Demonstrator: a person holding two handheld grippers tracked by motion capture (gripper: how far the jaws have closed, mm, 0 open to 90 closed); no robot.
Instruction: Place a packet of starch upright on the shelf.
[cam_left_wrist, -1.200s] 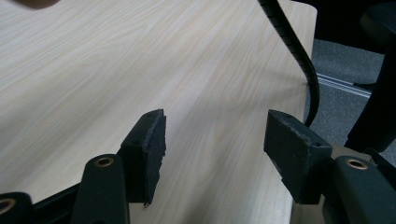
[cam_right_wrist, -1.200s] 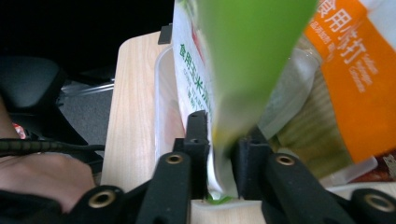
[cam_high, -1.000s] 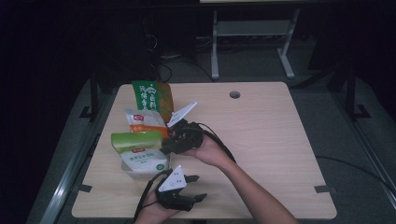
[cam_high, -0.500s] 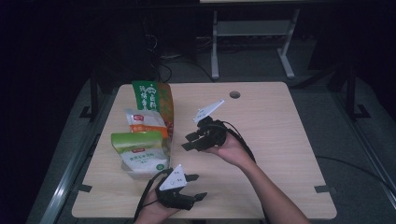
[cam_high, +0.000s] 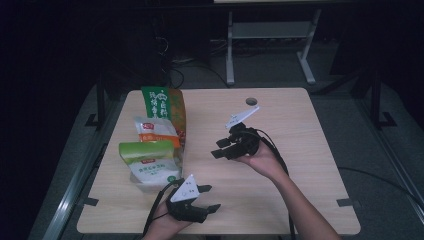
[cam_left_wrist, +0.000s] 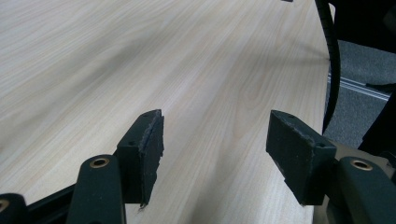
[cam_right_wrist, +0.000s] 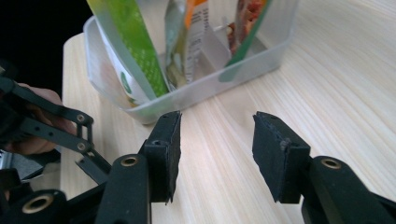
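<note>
A clear plastic bin (cam_high: 150, 186) at the table's left holds three upright bags: a light green one (cam_high: 147, 155) in front, a white and orange one (cam_high: 155, 131) in the middle, and a tall green and orange one (cam_high: 162, 102) at the back. My right gripper (cam_high: 220, 148) hovers over the table's middle and points left at the bin. Its jaws have just been opening and nothing is between them. In the right gripper view the right gripper (cam_right_wrist: 217, 140) faces the bin (cam_right_wrist: 224, 70). My left gripper (cam_high: 211, 198) rests open near the front edge, its jaws empty (cam_left_wrist: 215, 140).
The wooden table (cam_high: 300, 150) has a round cable hole (cam_high: 251, 101) at the back. A black cable (cam_left_wrist: 331, 60) hangs past the table's edge. The left hand and its gripper's linkage (cam_right_wrist: 46, 121) show beside the bin. A metal frame (cam_high: 270, 45) stands behind the table.
My right gripper has drawn away from the bags toward the right, to the table's middle, and its jaws stand wider. The left gripper has stayed in place.
</note>
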